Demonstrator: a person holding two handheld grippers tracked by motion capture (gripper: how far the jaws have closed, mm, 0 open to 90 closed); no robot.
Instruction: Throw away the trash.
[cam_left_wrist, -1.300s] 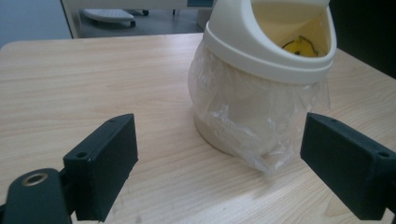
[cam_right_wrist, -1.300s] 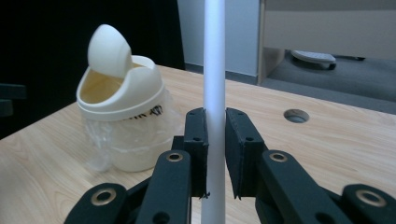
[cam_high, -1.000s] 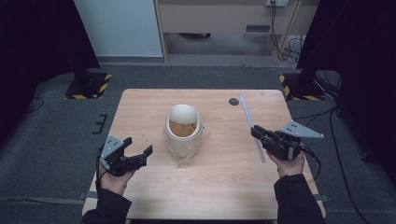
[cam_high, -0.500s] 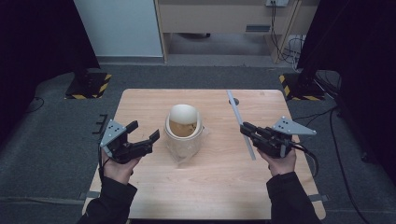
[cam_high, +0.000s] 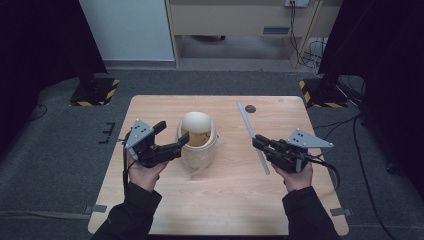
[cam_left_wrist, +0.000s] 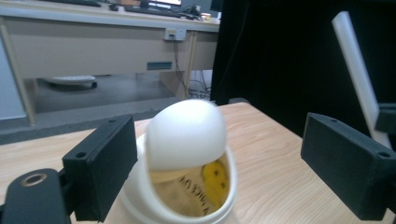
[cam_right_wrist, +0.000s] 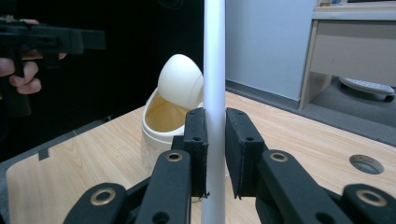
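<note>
On wooden surface (cam_high: 225, 200) | left hand-held gripper (cam_high: 172, 137) neared domed white plastic bin (cam_high: 197, 142), spread | right hand-held gripper (cam_high: 259, 142) pinched long white strip (cam_high: 252, 137), swung binward.

The left tool (cam_high: 172, 137) has moved in around the white bin (cam_high: 197, 141).

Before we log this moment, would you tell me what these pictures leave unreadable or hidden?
- Printed label inside the white bin: left gripper view, blurred, partly behind the tilted lid.
- Bin's base: left gripper view, cut off by the bottom edge.
- White strip in the right hand-held gripper: right gripper view, both ends cut off by the frame.
- Bin's contents: high view, too small, lid covers the opening.
</note>
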